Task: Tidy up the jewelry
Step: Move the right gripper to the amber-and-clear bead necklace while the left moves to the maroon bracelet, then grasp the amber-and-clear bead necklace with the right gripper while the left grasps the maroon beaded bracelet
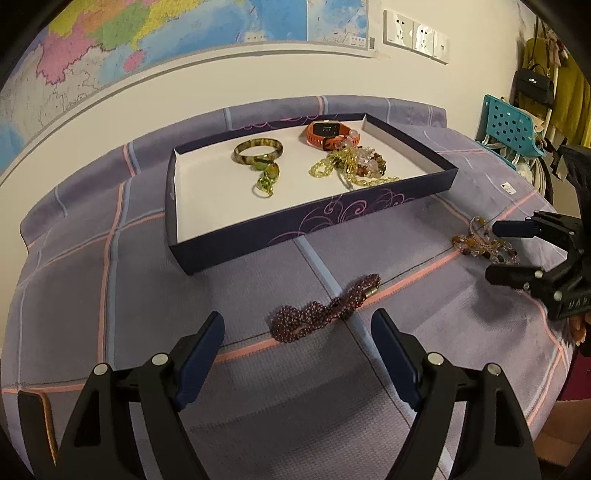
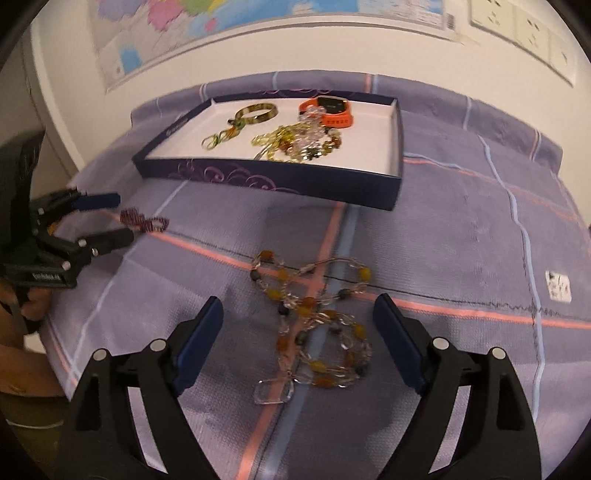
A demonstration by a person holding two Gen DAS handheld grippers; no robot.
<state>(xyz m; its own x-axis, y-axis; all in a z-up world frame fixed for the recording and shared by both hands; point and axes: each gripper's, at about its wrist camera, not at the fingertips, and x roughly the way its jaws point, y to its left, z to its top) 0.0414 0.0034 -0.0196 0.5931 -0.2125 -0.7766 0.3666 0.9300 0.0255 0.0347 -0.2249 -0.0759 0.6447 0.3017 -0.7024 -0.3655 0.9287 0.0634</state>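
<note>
A dark purple beaded strand [image 1: 325,310] lies on the checked cloth just ahead of my left gripper [image 1: 297,325], which is open and apart from it. An amber and clear chain necklace [image 2: 314,317] lies coiled between the spread fingers of my right gripper [image 2: 299,314], open, pads not touching it. The navy box lid [image 1: 314,218] holds a green bangle [image 1: 258,149], an orange watch [image 1: 327,131] and a heap of yellow and mixed bead strands [image 1: 354,164]. Each gripper shows in the other's view: right gripper [image 1: 496,251], left gripper [image 2: 122,218].
The purple checked cloth [image 2: 461,240] covers a round table [image 1: 92,295] set against a wall with a map [image 1: 110,44] and sockets [image 1: 415,35]. A teal perforated chair [image 1: 509,127] and hanging bags stand at the far right. A white tag [image 2: 558,285] lies on the cloth.
</note>
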